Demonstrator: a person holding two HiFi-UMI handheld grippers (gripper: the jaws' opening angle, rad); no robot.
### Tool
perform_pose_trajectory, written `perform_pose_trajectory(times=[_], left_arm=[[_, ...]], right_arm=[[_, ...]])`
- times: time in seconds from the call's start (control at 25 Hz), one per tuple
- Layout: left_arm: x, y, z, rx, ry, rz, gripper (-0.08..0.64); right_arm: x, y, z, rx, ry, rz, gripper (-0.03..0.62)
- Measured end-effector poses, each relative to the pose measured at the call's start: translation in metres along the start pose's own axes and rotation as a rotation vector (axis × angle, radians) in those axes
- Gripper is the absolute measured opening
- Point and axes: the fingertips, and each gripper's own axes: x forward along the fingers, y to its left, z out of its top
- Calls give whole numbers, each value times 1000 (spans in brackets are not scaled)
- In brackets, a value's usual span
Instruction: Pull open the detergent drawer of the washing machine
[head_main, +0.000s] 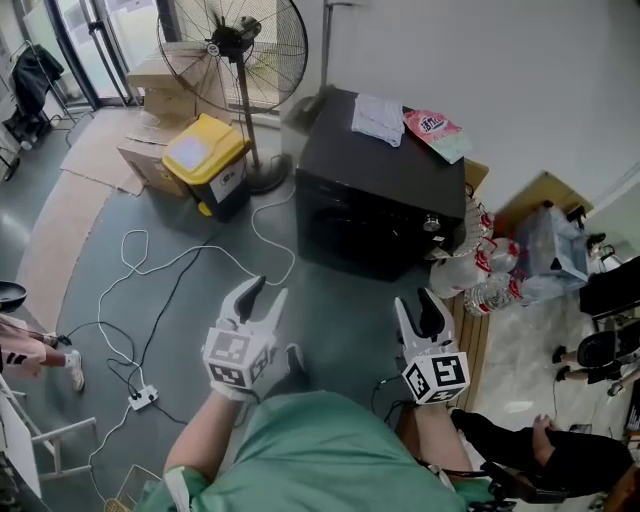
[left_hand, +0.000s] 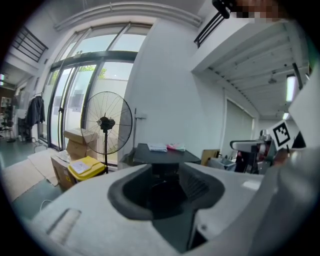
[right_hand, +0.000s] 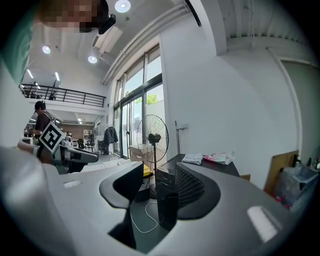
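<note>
Fingers of left gripper (head_main: 266, 290) partly apart, nothing between them, right gripper (head_main: 414, 300) likewise apart and empty, black washing machine (head_main: 380, 190) ahead on the floor, well apart from both, its drawer not discernible, fan (head_main: 235, 45) behind.

The head view looks steeply down from high above the floor at the black washing machine (head_main: 380, 190), which stands well apart beyond the left gripper (head_main: 266, 292) and the right gripper (head_main: 412, 303). The left gripper view and the right gripper view each look almost level along their own jaws at that machine's front, from low and well short of it. All three views share the washing machine, the cloth (head_main: 378, 118) on its top and the standing fan (head_main: 235, 50) beside it.
</note>
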Motion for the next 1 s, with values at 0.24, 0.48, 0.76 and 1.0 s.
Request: perform_pose_trajectory(times=[0.24, 0.48, 0.76, 1.0], left_arm=[[48, 58, 8, -32, 1, -39, 171], [88, 105, 2, -87, 19, -73, 172], [120, 140, -11, -205, 39, -129, 172], [157, 152, -20, -290, 64, -134, 175]], right_arm=[[62, -3, 5, -10, 38, -29, 181], [109, -15, 9, -19, 71, -69, 181], [149, -15, 11, -19, 89, -52, 181], [181, -40, 2, 13, 110, -34, 181]])
